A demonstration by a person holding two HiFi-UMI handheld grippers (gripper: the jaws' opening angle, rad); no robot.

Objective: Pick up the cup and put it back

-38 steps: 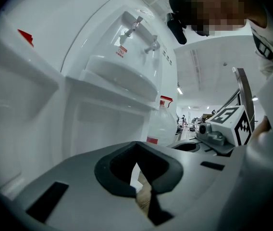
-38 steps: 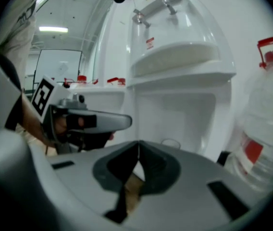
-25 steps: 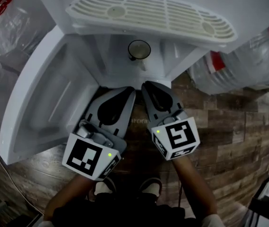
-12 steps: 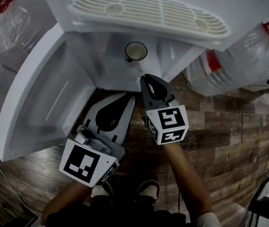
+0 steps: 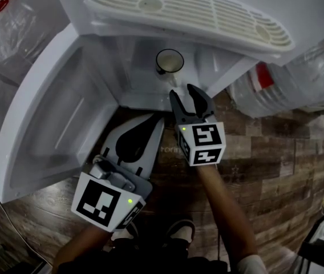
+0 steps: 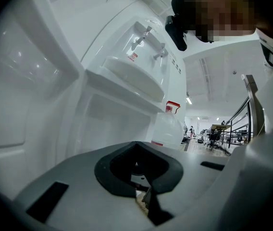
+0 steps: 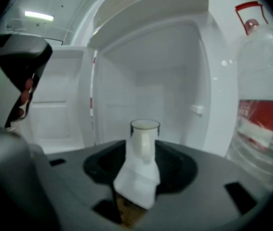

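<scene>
The cup [image 5: 169,61] stands upright inside the low cabinet [image 5: 133,67] of a white water dispenser [image 5: 190,16], approx. mid-compartment, handle turned toward the person. The cabinet door [image 5: 53,113] is swung wide open, to the left in the head view.

R side: the right gripper [image 5: 186,97] points into the opening, aimed a bit downward. Its fingers have just been opening and now stand wide apart w/ nothing between them. The cup sits just ahead of the tips, near but not touching. In the right gripper view the cup shows centred beyond the gap, handle facing the camera.

L side: the left gripper [image 5: 150,121] is held lower and nearer the person, by the door's bottom edge, fingers closed together and empty.

A big clear water bottle [image 5: 287,79] w/ a red label stands just right of the dispenser on the wood-plank floor [image 5: 276,164].
</scene>
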